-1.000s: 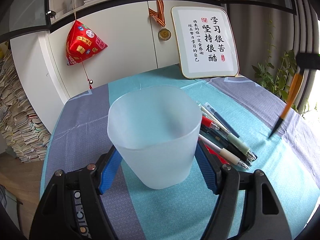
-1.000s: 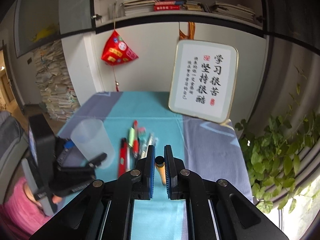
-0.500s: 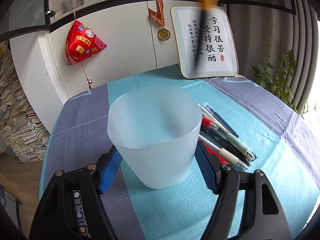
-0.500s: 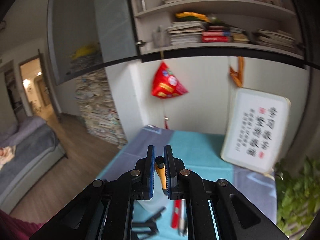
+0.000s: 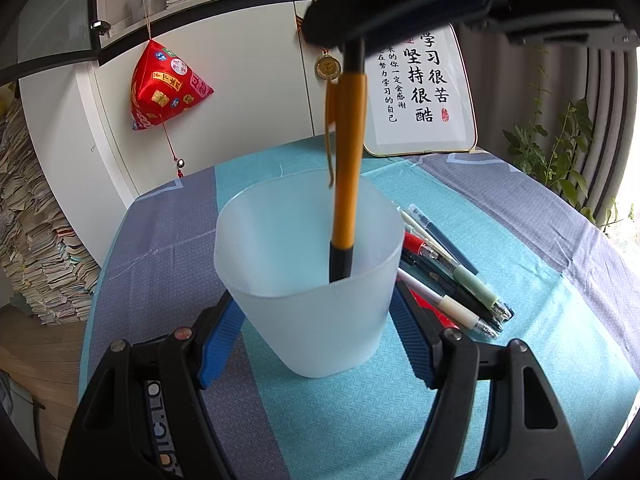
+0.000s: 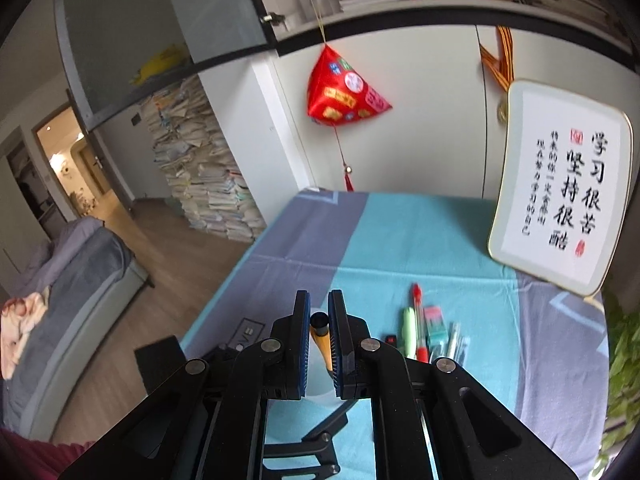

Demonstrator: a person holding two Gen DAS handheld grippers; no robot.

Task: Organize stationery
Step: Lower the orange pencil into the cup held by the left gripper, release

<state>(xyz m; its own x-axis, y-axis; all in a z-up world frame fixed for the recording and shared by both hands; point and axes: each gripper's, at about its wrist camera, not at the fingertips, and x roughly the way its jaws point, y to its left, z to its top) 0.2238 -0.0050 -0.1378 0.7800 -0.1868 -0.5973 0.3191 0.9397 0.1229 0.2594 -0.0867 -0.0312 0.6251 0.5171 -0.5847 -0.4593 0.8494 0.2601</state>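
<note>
A frosted translucent cup [image 5: 310, 272] stands upright on the tablecloth, and my left gripper [image 5: 316, 336] is shut on its sides near the base. My right gripper [image 6: 319, 322] is shut on the top of an orange pen [image 5: 347, 168] with a black tip. It holds the pen upright above the cup, and the tip reaches down inside the cup. The pen's end shows between the right pads [image 6: 319, 326]. Several pens [image 5: 448, 276] lie in a loose row right of the cup, also seen in the right wrist view [image 6: 430, 330].
A framed calligraphy board [image 5: 420, 92] leans at the table's back right. A red ornament [image 5: 166, 88] hangs on the white cabinet behind. Green plants [image 5: 560, 148] stand off the right edge. Stacks of books [image 6: 204, 176] and a bed [image 6: 68, 280] lie left of the table.
My right gripper has carried the orange pen from the table's right side up and over to the cup, and its tip has gone down into it. My left gripper has kept hold of the cup.
</note>
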